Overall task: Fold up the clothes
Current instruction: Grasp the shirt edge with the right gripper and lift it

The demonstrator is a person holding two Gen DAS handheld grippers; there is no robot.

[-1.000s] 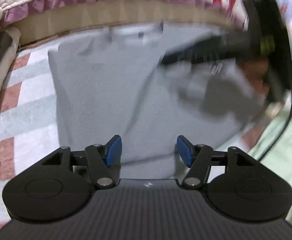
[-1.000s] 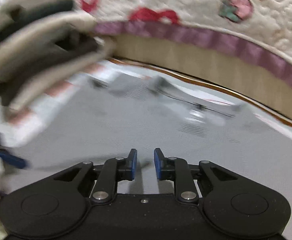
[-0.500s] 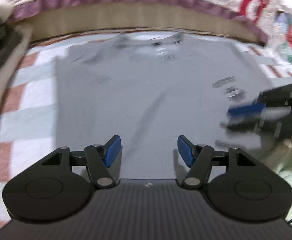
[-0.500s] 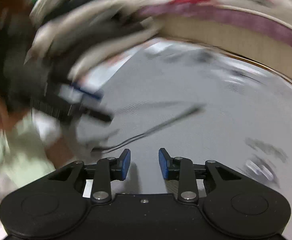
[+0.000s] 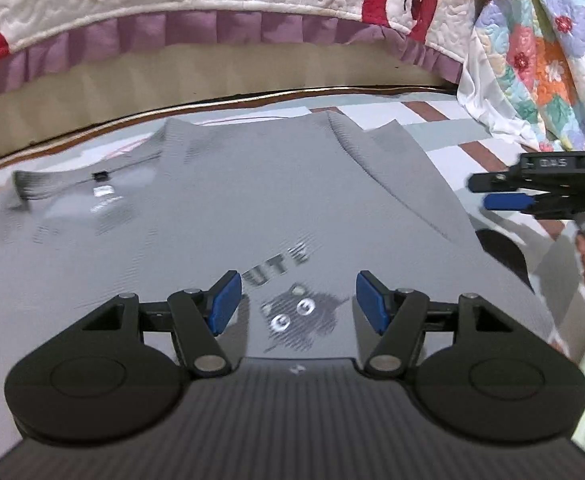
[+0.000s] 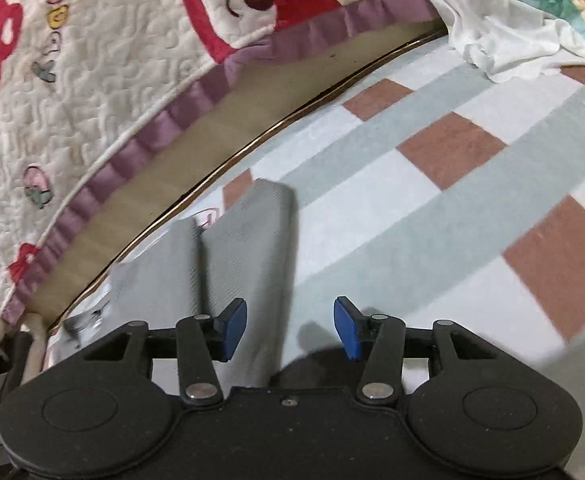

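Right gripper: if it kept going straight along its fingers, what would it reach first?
Probably the grey shirt's sleeve, lying just ahead of the open right gripper toward its left finger; dead centre it may meet the checked mat instead.

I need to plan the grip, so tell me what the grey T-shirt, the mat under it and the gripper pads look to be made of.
Grey T-shirt: soft matte knit, probably cotton blend; fine ribbed texture, lies limp and flat.
Checked mat: low-pile woven or flannel-like fabric; matte, slightly fuzzy surface.
Blue pads on the left gripper: likely rubber or soft plastic; smooth, dull sheen. Material uncertain.
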